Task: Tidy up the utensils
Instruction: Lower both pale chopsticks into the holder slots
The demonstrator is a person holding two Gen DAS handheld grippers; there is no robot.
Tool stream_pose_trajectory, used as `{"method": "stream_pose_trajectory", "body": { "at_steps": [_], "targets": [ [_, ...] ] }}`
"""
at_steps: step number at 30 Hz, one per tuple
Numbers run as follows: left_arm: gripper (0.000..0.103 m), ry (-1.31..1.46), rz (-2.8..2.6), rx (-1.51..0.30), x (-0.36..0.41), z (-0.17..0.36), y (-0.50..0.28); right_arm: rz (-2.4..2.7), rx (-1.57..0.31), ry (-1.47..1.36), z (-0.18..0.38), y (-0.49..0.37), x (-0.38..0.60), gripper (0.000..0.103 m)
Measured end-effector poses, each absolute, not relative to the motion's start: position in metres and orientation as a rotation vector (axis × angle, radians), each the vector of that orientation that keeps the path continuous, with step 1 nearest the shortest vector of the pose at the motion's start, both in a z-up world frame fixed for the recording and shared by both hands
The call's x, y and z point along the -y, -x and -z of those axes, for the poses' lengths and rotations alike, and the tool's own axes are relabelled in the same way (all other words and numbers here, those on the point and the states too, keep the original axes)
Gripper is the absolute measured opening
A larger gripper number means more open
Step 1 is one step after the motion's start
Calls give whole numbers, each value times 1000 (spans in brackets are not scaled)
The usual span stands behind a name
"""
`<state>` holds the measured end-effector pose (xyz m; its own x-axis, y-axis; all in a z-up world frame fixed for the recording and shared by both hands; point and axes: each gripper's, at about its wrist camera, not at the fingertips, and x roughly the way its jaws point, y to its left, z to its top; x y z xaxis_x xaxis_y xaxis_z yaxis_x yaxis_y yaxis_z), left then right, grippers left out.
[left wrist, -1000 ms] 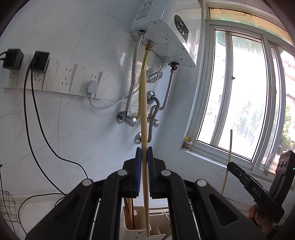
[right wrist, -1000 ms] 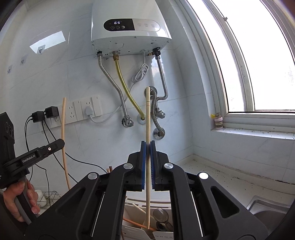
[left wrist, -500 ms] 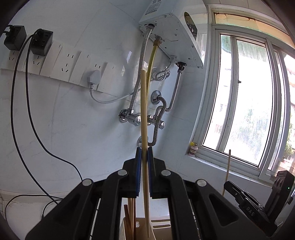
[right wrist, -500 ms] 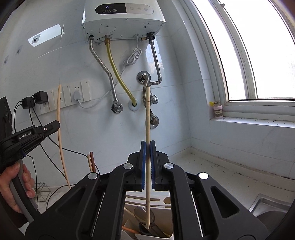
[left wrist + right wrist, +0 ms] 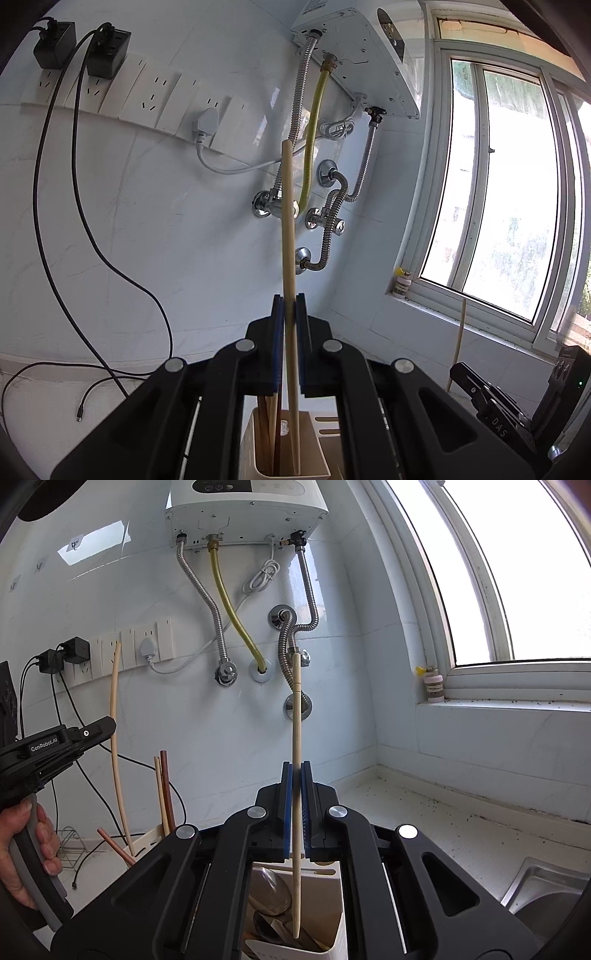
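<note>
A speckled white counter (image 5: 424,812) carries a cream utensil holder (image 5: 334,923) beside a steel sink (image 5: 546,882).

One long, pale wooden chopstick (image 5: 289,258) stands almost straight up, its bottom end down inside a cream holder (image 5: 317,443) with a few brown chopsticks (image 5: 267,424). A second pale chopstick (image 5: 296,775) also stands upright, its thin tip inside a white holder (image 5: 338,915) that has spoons (image 5: 271,893) in it.
</note>
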<state>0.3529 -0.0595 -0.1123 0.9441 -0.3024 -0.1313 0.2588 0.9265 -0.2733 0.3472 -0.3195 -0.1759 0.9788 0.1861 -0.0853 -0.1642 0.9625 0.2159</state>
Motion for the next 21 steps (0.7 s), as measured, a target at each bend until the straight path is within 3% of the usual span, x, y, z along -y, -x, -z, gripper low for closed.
{"method": "stream_pose_trajectory", "body": {
  "at_steps": [21],
  "targets": [
    [6,159,256,-98,68,133,-343,-148,-98,-143,191,-338,312,4]
  ]
}}
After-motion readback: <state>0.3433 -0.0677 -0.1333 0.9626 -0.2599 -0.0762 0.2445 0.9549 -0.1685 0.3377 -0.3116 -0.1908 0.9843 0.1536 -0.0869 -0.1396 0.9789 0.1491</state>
